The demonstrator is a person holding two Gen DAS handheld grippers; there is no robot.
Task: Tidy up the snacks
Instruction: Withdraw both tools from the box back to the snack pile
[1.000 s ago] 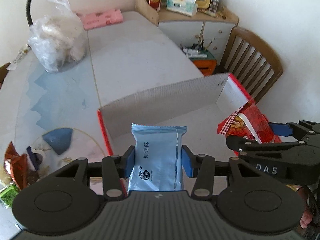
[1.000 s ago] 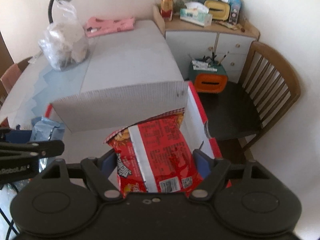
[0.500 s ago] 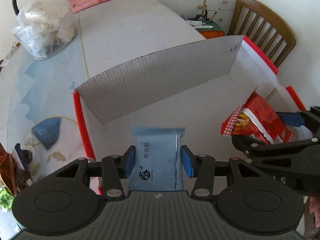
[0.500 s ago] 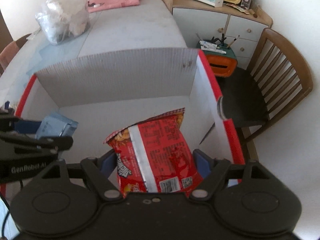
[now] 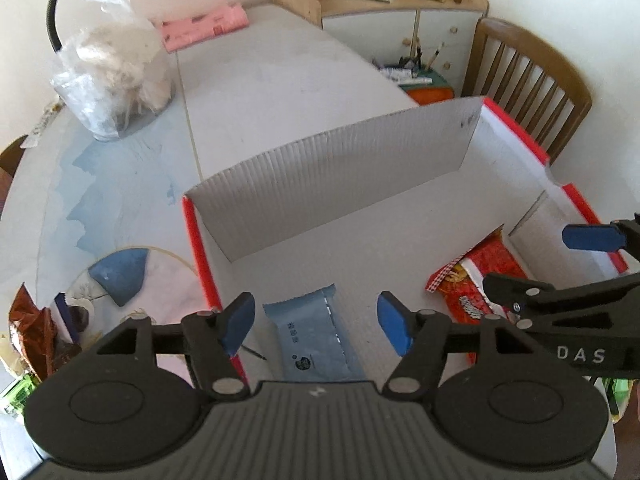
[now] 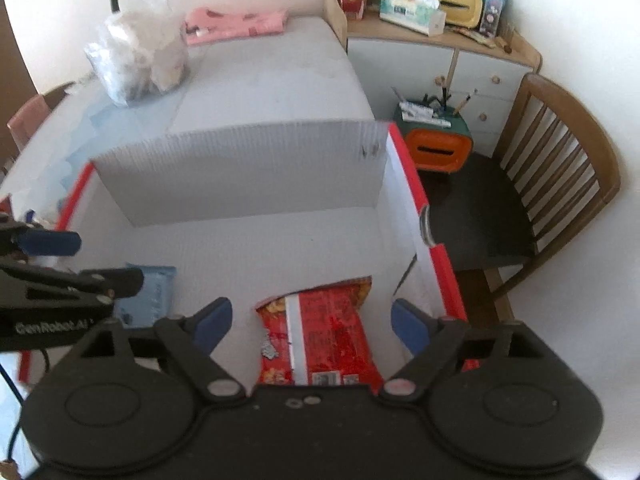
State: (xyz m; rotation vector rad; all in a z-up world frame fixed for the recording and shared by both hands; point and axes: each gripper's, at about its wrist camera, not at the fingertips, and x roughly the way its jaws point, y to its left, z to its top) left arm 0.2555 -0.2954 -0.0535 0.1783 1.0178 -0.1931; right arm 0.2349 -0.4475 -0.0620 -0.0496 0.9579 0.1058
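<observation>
left gripper (image 5: 316,326): jaws spread wide, blue pads clear of the packet on both sides, gripping nothing
right gripper (image 6: 308,328): jaws spread wide too, pads well apart from the bag edges, gripping nothing
blue snack packet (image 5: 316,340): flat on box floor, near-left corner, just beside the red left rim, between the left pads but untouched
red snack bag (image 6: 320,340): flat on box floor, near-right corner, close to right wall, silver back seam up
cardboard box (image 5: 332,176): open top, white inside, red rim, corrugated far flap upright; on the table (image 5: 260,80)
packet vs bag: both inside box, well apart, bare floor between
table left side: clear plastic bag (image 5: 112,80) with pale contents, pink cloth (image 5: 204,30) at far end, opened wrappers (image 5: 32,336) near left edge
room right side: wooden chair (image 6: 560,184), orange-green organizer (image 6: 436,144) on floor, cabinet (image 6: 460,56) behind
</observation>
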